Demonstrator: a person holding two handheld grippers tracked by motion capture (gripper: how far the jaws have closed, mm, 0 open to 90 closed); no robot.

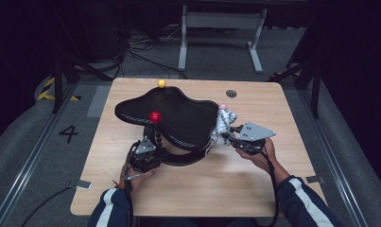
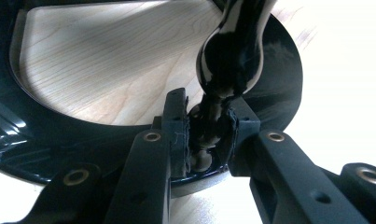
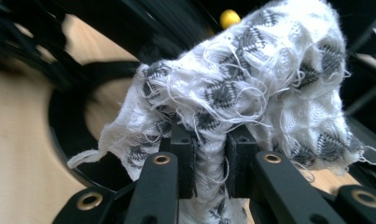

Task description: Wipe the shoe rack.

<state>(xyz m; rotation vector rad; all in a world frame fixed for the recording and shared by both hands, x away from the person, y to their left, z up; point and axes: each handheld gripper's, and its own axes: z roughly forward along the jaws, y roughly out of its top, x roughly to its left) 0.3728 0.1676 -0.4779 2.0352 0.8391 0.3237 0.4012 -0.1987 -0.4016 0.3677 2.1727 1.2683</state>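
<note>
Table (image 1: 254, 184) of light wood carrying a wavy black tray (image 1: 178, 116), left gripper (image 2: 208, 133) pinching a beaded black post (image 2: 232, 51) at the tray's near edge, right gripper (image 3: 210, 156) clamped on frayed white-and-grey cloth (image 3: 251, 79) just right of the tray — painted "4" (image 1: 68, 133) on the floor left of it.

From above and behind the person we look forward and down over the whole wooden table (image 1: 188, 189), floor beyond at the top of the frame. In the left gripper view we sit very close, looking along the jaws at the black stand (image 2: 36, 140), table grain upper left. The right gripper view is equally close, facing the patterned cloth (image 3: 251, 88); both share that black stand with the high view.
</note>
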